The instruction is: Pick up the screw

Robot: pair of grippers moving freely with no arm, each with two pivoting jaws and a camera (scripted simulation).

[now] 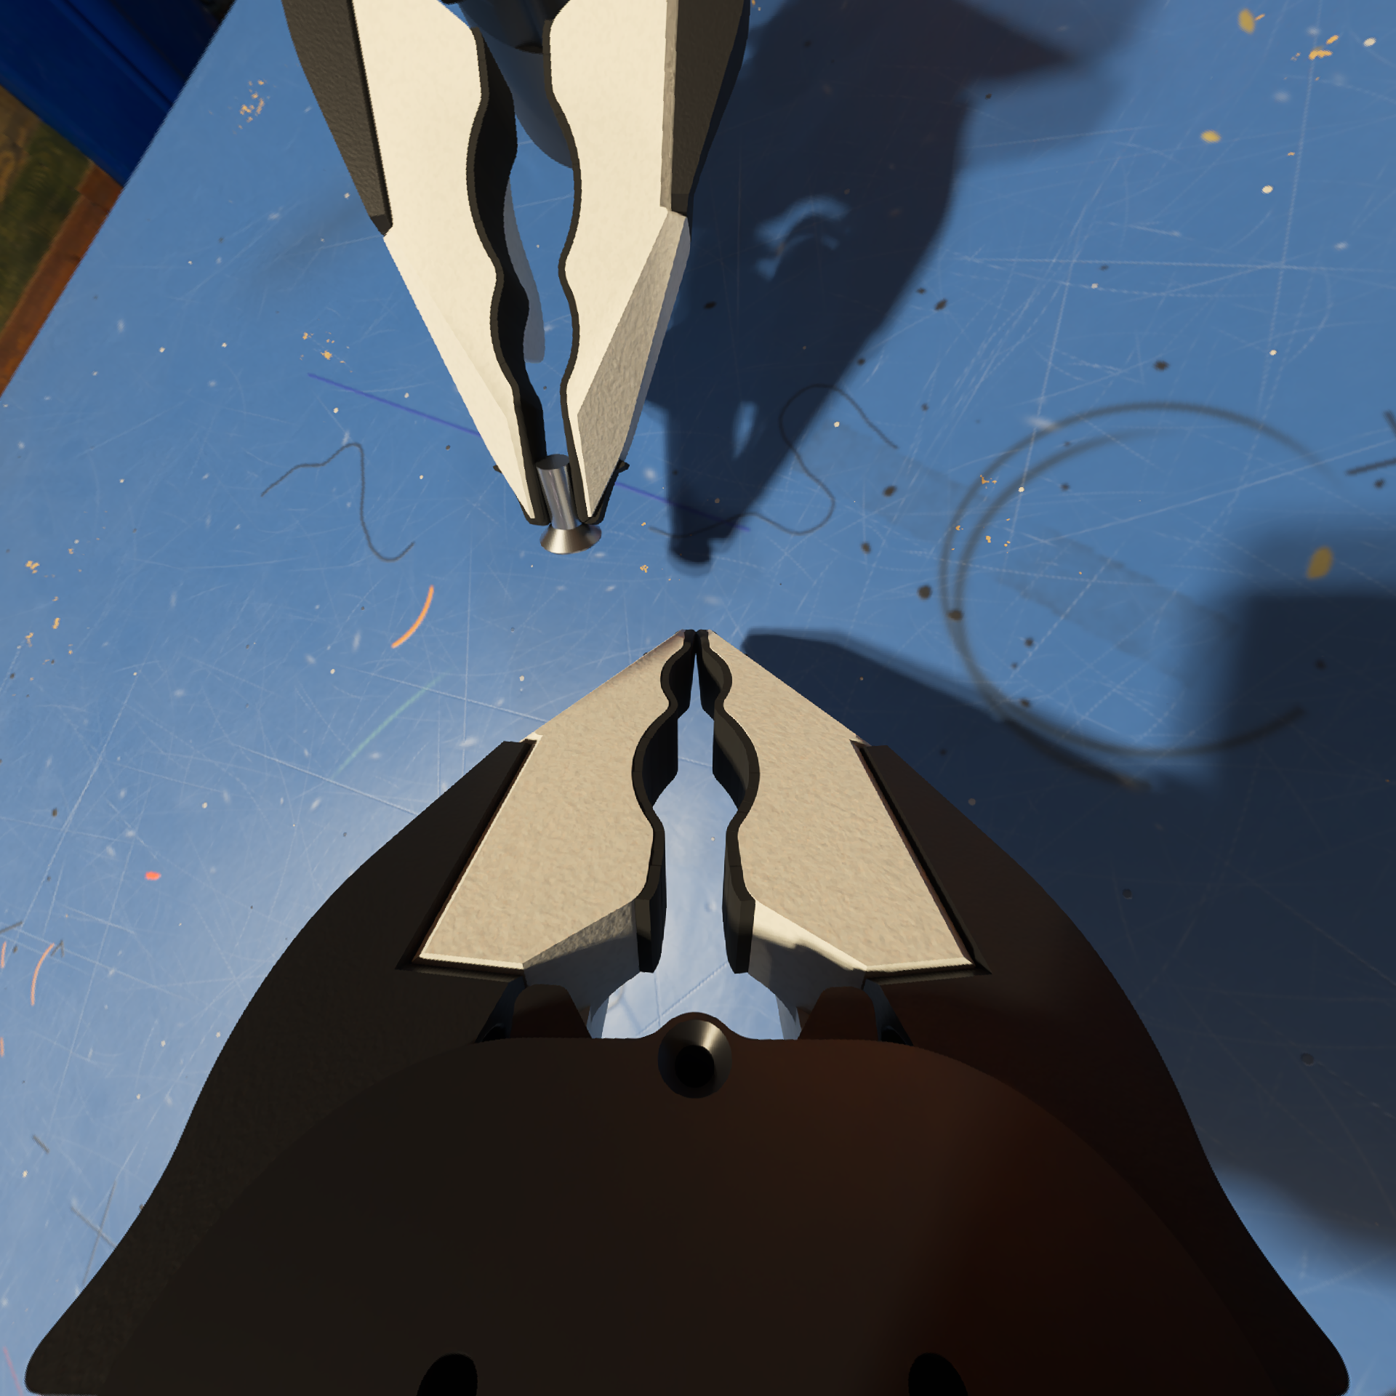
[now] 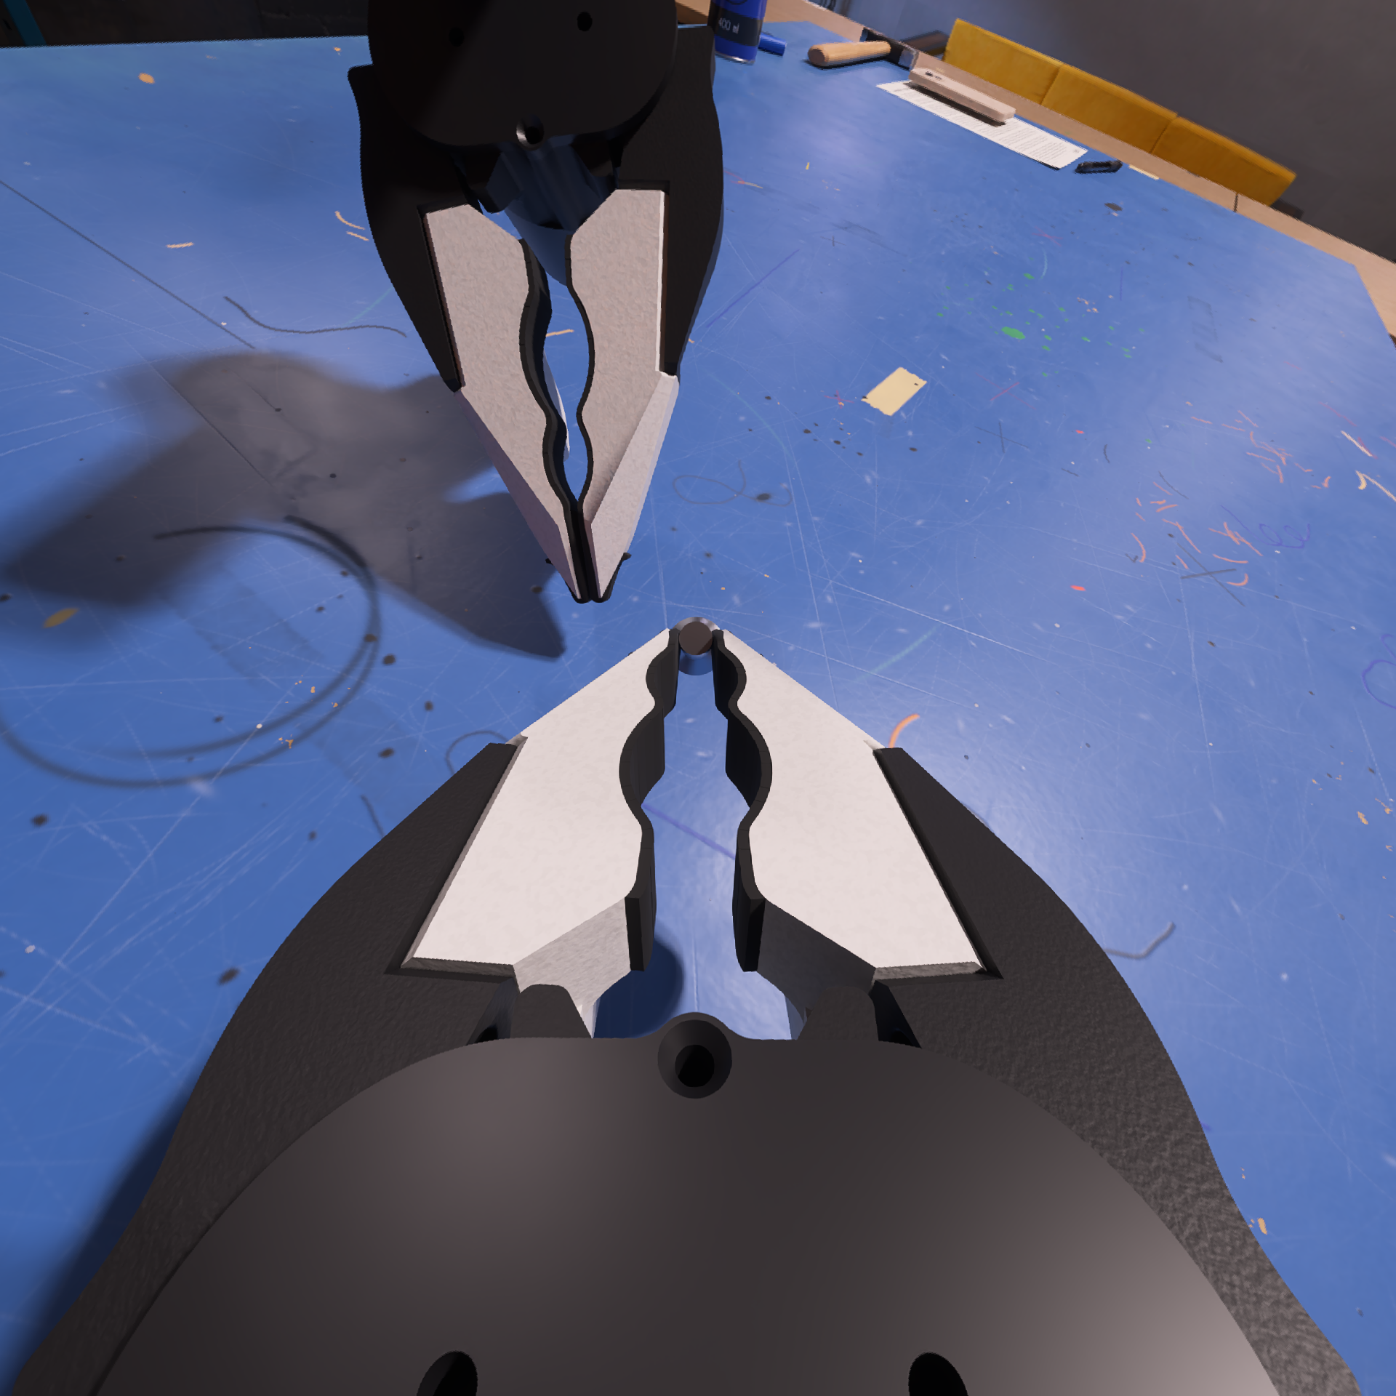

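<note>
The screw (image 1: 563, 508) is a short silver metal piece with a flared countersunk head. In the left wrist view it sits between the fingertips of my right gripper (image 1: 566, 502), which is shut on its shank, head pointing down toward the blue table (image 1: 227, 718). In the right wrist view the screw (image 2: 695, 638) shows end-on at my right gripper's (image 2: 695, 642) tips. My left gripper (image 1: 695, 634) is shut and empty, its tips a short way from the screw. It also shows in the right wrist view (image 2: 589, 593), pointing down opposite.
The scratched blue table carries thin dark wire loops (image 1: 1133, 582) and a small tan patch (image 2: 895, 390). At the far edge lie a blue can (image 2: 736, 30), a wooden-handled hammer (image 2: 850, 51), a wooden block on paper (image 2: 963, 94) and yellow cushions (image 2: 1110, 106).
</note>
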